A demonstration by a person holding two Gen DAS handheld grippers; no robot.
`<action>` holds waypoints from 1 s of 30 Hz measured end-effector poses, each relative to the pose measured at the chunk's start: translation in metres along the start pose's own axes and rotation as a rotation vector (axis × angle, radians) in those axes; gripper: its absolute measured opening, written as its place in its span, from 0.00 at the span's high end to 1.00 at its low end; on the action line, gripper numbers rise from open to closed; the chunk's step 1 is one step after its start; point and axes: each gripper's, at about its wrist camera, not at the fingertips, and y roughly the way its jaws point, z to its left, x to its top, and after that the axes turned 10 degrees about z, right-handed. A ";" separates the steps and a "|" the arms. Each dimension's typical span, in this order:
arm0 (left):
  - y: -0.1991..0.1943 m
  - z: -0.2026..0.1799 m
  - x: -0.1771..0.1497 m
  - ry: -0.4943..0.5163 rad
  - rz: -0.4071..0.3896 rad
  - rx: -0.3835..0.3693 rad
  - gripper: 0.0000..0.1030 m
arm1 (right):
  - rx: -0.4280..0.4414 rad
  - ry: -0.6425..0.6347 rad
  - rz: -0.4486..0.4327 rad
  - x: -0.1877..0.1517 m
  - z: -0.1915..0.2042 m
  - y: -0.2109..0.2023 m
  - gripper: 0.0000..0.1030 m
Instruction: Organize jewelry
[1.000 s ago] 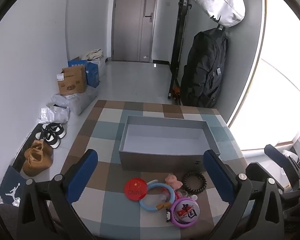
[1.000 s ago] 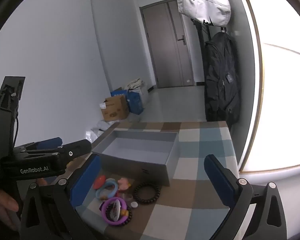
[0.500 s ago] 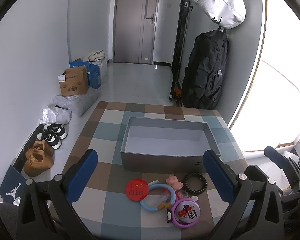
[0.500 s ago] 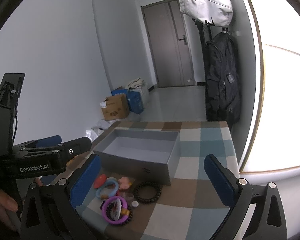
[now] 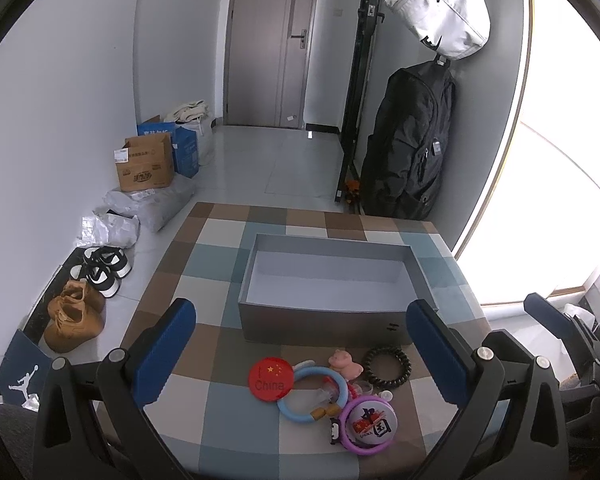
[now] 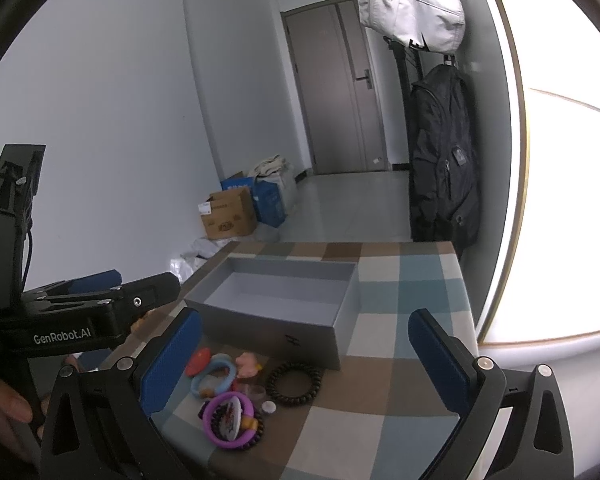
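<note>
An empty grey box [image 5: 332, 280] [image 6: 276, 300] sits on the checked table. In front of it lies a small heap: a red "China" badge [image 5: 271, 374], a blue bangle [image 5: 313, 394] [image 6: 214, 372], a pink pig charm [image 5: 342, 362], a dark beaded bracelet [image 5: 387, 368] [image 6: 295, 383] and a purple-rimmed badge [image 5: 369, 424] [image 6: 228, 416]. My left gripper [image 5: 300, 344] hovers open above and short of the heap. My right gripper [image 6: 304, 354] is open too, over the table's near right part. Neither holds anything.
The checked tablecloth [image 5: 204, 280] ends near the wall at right. Cardboard boxes [image 5: 144, 166], bags and shoes [image 5: 74, 316] lie on the floor at left. A black backpack [image 5: 410, 144] and a white bag [image 5: 440, 8] hang at the back right. A hand [image 6: 4, 404] holds the left gripper's handle.
Both views have shifted slightly, the box and heap sitting a little lower in the left wrist view. No object on the table has moved.
</note>
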 end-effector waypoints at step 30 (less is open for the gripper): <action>0.006 -0.001 -0.001 0.001 0.027 -0.003 0.01 | 0.002 0.001 0.018 -0.003 0.002 0.005 0.00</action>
